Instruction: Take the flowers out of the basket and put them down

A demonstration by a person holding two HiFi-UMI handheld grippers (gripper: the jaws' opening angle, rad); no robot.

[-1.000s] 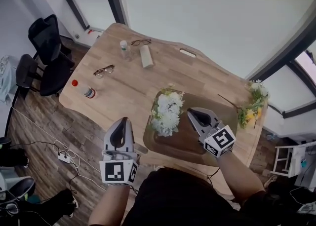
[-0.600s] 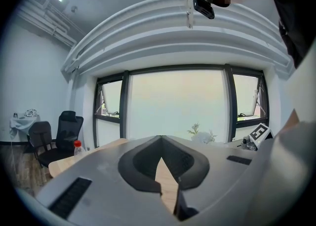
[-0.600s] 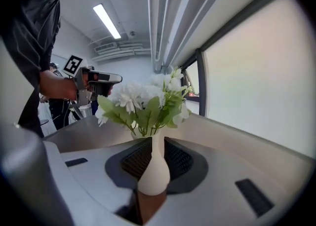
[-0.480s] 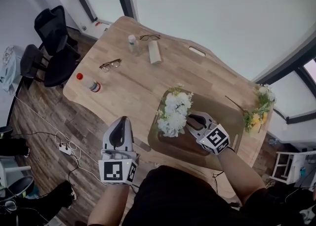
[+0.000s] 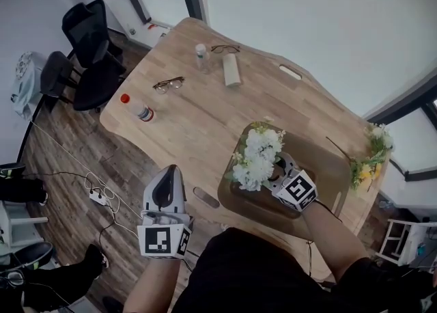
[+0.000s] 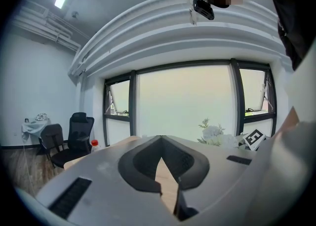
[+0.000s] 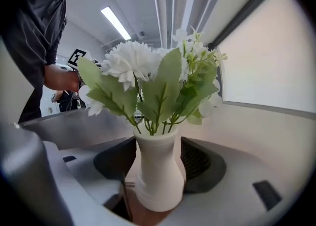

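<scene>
Grasp stage, right side. Right gripper [image 5: 281,170] sits low in the basket [image 5: 328,168], lower right of the head view. Its jaws are opening with the white vase [image 7: 157,170] between them. In the right gripper view the pads flank the vase's waist and do not appear to press on it yet. White flowers [image 5: 258,156] stand in that vase and show over the left part of the basket. Left gripper [image 5: 168,176] hangs off the table's near edge at lower left, jaws together, nothing in them.

Recommendation: close on the narrow waist below the flared lip, square across it, so the vase cannot pivot. The top-heavy blooms would likely tip over in a low or skewed grip. Lift straight up until the base clears the basket rim before any sideways travel.

Clearances:
- Bare table [image 5: 198,127] lies left of the basket at centre frame and is the widest open area for setting down.
- Glasses [image 5: 168,85] and a red-capped bottle [image 5: 140,109] lie further to the upper left, well apart from the basket.
- Yellow flowers [image 5: 369,161] lie at the far right table edge, near the basket, so that side is cramped.
- The near table edge runs just below the basket, so the set-down should stay inboard.
</scene>
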